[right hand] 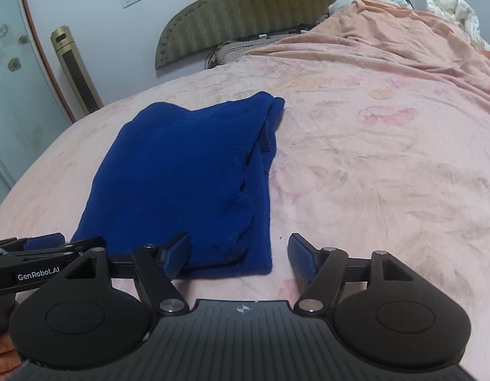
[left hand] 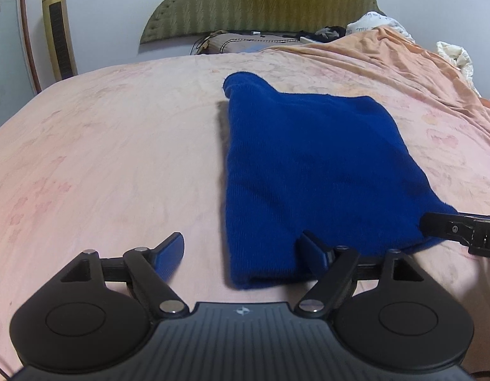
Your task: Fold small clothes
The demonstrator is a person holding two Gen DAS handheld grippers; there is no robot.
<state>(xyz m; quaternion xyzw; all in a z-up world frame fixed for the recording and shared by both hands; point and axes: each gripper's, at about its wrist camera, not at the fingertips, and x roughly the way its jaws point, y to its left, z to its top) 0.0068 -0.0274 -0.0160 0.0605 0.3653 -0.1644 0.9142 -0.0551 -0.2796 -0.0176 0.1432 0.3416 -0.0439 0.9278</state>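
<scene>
- Left wrist view: blue sweater (left hand: 308,165) folded flat on pink bed sheet (left hand: 118,158), a bit to the right.
- Left gripper (left hand: 245,254) spread wide at near edge of sweater, one finger on the cloth, holding nothing.
- Right wrist view: right gripper (right hand: 241,257) spread wide too, around near right corner of sweater (right hand: 181,171).
- Green headboard (right hand: 261,9) far behind.

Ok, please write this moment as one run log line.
blue garment: folded, flat on bed | left hand-held gripper: open at near edge | right hand-held gripper: open at near edge
</scene>
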